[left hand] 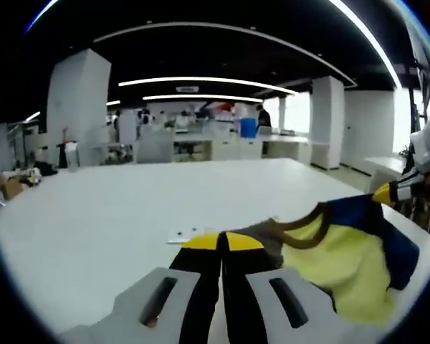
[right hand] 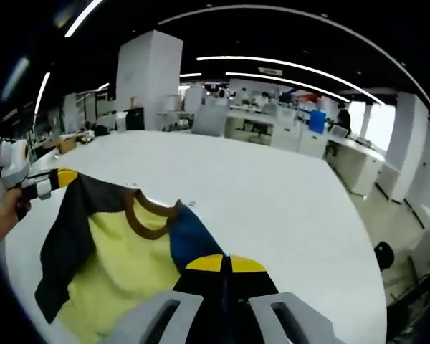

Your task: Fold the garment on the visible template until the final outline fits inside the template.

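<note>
A yellow garment (left hand: 340,261) with a brown collar (left hand: 304,226), one blue shoulder and one dark grey shoulder is stretched between both grippers over the white table (left hand: 129,208). My left gripper (left hand: 221,242) is shut, with the grey shoulder pinched at its yellow tips. From the right edge, my right gripper (left hand: 395,192) grips the blue shoulder. In the right gripper view, my right gripper (right hand: 226,264) is shut on the blue shoulder (right hand: 190,240), and the left gripper (right hand: 51,181) holds the grey sleeve (right hand: 68,236) at the far left. The garment (right hand: 122,272) hangs slack between them.
Small pale marks (left hand: 183,235) lie on the table just beyond the garment. A hand (right hand: 3,211) holds the left gripper. The table edge (right hand: 365,272) curves away on the right. Desks, white pillars (left hand: 75,107) and people stand in the office behind.
</note>
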The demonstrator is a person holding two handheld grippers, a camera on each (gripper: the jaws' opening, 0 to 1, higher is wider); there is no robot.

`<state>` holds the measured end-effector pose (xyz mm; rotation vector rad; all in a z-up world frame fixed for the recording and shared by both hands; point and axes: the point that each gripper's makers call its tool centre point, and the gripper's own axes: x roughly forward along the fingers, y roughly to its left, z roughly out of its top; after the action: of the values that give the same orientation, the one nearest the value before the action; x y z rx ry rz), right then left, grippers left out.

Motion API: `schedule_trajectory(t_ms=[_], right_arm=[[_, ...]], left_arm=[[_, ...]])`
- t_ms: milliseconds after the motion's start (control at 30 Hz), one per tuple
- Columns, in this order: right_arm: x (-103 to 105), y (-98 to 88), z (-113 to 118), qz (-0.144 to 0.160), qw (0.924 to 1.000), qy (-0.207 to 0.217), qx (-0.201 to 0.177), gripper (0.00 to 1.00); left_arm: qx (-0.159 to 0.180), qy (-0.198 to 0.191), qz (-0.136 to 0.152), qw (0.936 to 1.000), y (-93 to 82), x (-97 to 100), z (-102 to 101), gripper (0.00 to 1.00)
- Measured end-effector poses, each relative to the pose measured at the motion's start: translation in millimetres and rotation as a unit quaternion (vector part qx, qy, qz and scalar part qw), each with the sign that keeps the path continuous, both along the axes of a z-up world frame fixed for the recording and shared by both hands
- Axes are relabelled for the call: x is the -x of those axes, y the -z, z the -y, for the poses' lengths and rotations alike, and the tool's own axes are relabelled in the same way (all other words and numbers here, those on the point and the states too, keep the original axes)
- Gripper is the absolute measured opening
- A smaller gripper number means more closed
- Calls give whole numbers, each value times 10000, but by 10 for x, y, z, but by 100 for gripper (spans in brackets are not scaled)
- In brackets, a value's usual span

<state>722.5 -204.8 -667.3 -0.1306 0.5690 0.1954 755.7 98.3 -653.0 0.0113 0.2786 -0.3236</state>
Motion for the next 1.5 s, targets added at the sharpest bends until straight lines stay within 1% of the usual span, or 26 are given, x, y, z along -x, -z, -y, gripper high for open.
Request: schedule_trajectory(t_ms=[33,100,167,233,267,367,467,500,600,667,700,767,833,900,933,967,1033,1100,1200,1267,1300,1333,1367,1400,1467,1500], right_arm=[[-37,56,17,-51,10000,53,-20,0],[-97,145,53,-101,9998,148,6,0],[-154,223,66,-119,9997,193,16,0],[-209,313,71,-156,9996,211,45,0],[-231,343,73,-151,9996,222,53,0],[-293,475,81,-245,9994,234,81,0],[-319,536,106,-299,9991,273,136,0],[-328,566,118,-335,9989,287,162,0],[-338,639,138,-423,9985,284,205,0],[-342,696,174,-506,9980,268,282,0],[-336,708,180,-532,9978,263,293,0],[-314,723,165,-597,9976,286,177,0],[-309,700,161,-570,9978,299,188,0],[-310,647,151,-532,9981,280,144,0],[-308,620,124,-530,9982,293,-35,0],[-296,579,91,-535,9977,316,-283,2],[-269,527,81,-537,9976,267,-349,10],[-215,469,17,-550,9976,83,-407,18],[-98,424,-118,-691,9955,-280,-590,28],[-2,414,-168,-806,9939,-484,-573,32],[41,418,-170,-863,9935,-542,-500,34],[96,409,-174,-903,9931,-631,-401,35],[154,396,-194,-933,9922,-753,-347,37],[193,378,-215,-934,9916,-813,-369,40],[295,347,-254,-963,9899,-965,-382,46],[337,337,-265,-976,9892,-1034,-365,49]], left_arm=[[58,-57,-55,10000,22,-9,-9,0],[-103,-52,-15,9999,67,-51,-12,0],[-114,-40,-50,9999,127,-84,-2,0],[-111,-32,-108,9999,211,-125,4,0],[-165,-44,-147,9997,270,-152,0,0],[-209,-72,-248,9994,378,-190,-10,0],[-147,-143,-335,9992,446,-222,-49,0],[-236,-172,-364,9989,478,-230,-70,0],[-281,-187,-428,9985,541,-246,-108,0],[-376,-221,-503,9978,592,-243,-143,0],[-481,-269,-554,9969,625,-234,-178,0],[-604,-260,-596,9961,660,-224,-200,0],[-628,-254,-600,9959,660,-217,-213,0],[-760,-283,-577,9950,647,-218,-252,7],[-784,-274,-553,9950,620,-207,-264,9],[-790,-242,-532,9952,598,-197,-269,9],[-799,-179,-510,9953,552,-168,-283,11],[-735,-79,-502,9960,506,-125,-269,16],[-904,124,-460,9948,446,-44,-238,26],[-1206,315,-431,9913,424,25,-232,32],[-1236,395,-433,9906,409,74,-225,35],[-1184,398,-442,9912,406,91,-223,36],[-1009,500,-523,9923,403,148,-202,38],[-924,546,-557,9927,396,188,-199,39],[-966,583,-548,9921,372,283,-236,41],[-936,638,-576,9919,366,349,-248,42]])
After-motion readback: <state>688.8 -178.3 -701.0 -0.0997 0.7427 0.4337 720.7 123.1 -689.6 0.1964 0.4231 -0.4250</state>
